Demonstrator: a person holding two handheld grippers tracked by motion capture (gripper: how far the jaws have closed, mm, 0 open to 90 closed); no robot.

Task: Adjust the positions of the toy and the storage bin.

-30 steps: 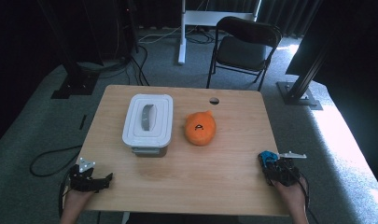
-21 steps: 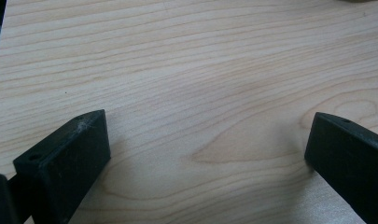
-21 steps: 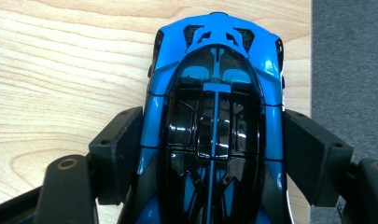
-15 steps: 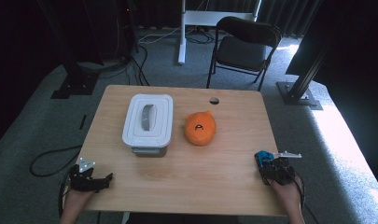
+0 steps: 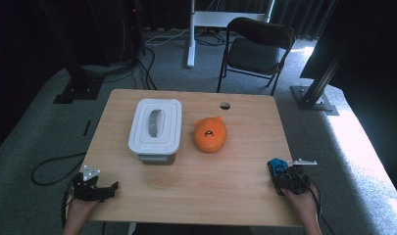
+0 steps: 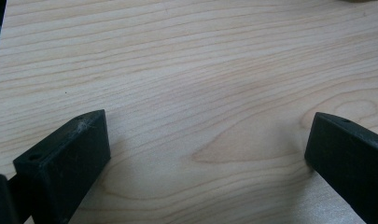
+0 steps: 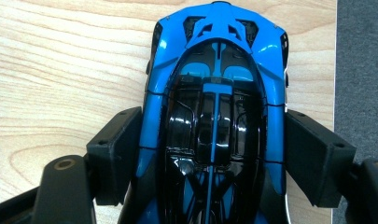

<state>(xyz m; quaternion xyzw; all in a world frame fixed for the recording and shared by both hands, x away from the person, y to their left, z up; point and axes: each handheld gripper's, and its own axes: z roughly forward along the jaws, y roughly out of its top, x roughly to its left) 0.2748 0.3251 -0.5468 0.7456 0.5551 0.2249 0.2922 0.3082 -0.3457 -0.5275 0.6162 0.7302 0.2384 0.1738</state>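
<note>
Not much movement in this last second. Starting at the left, the left claw (image 6: 208, 126) is parked at the near left corner of the table (image 5: 235, 196), same spot as a second ago, spread wide with nothing but bare wood between its jaws. Next along there's the white lidded box (image 5: 155, 125) with its grey handle and lid on, and beside it an orange rounded toy (image 5: 210, 134). Neither has budged and nothing's touching them.

The only change is on the right: the right claw (image 7: 213, 119) has crept a touch inward from the table's right edge, taking the blue toy car (image 5: 276, 165) with it. It's pinching the car, one pad pressed on each flank at about mid-body. So I'd say the pick-up is done and the carry is only just starting. The car is well apart from the box and the orange toy.

The car sits near the front right corner of the table, close to the edge. Can't tell if its wheels are off the wood. Its long axis runs straight out along the claw's own line, so the free end points away from the person toward the far side of the table. Can't say for sure whether that's the nose or the tail
</note>
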